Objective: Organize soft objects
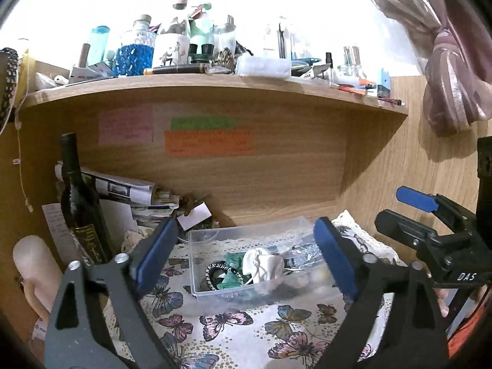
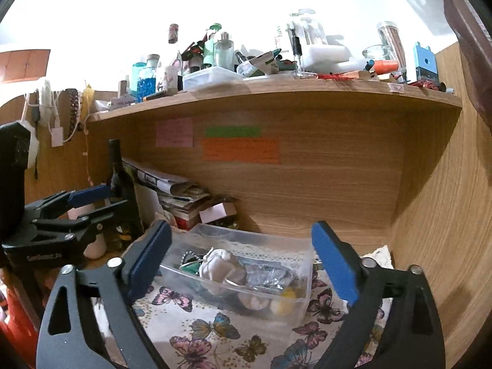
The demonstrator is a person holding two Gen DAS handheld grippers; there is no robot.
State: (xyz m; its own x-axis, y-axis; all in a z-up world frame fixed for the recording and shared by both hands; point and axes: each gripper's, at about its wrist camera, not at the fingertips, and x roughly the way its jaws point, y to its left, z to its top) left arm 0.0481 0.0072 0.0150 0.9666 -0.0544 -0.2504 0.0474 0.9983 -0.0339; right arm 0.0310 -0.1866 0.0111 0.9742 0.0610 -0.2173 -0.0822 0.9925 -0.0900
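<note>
A clear plastic box (image 1: 196, 264) sits on a butterfly-print cloth (image 1: 233, 326) inside a wooden desk nook. It holds a white fabric pouch (image 1: 264, 263), green cloth (image 1: 232, 276), a beaded band (image 1: 212, 272) and silvery items. My left gripper (image 1: 246, 255) is open and empty, its blue pads either side of the box, short of it. My right gripper (image 2: 243, 261) is open and empty, framing the same box (image 2: 295, 307) with the white pouch (image 2: 216, 266). Each gripper shows at the edge of the other's view, the right one (image 1: 409, 212) and the left one (image 2: 83, 206).
A dark wine bottle (image 1: 78, 203), a pale candle (image 1: 37, 264) and a stack of papers (image 1: 144, 196) stand left of the box. The shelf (image 1: 215, 86) above is crowded with jars and bottles. Wooden walls close the nook at the back and right (image 2: 436, 215).
</note>
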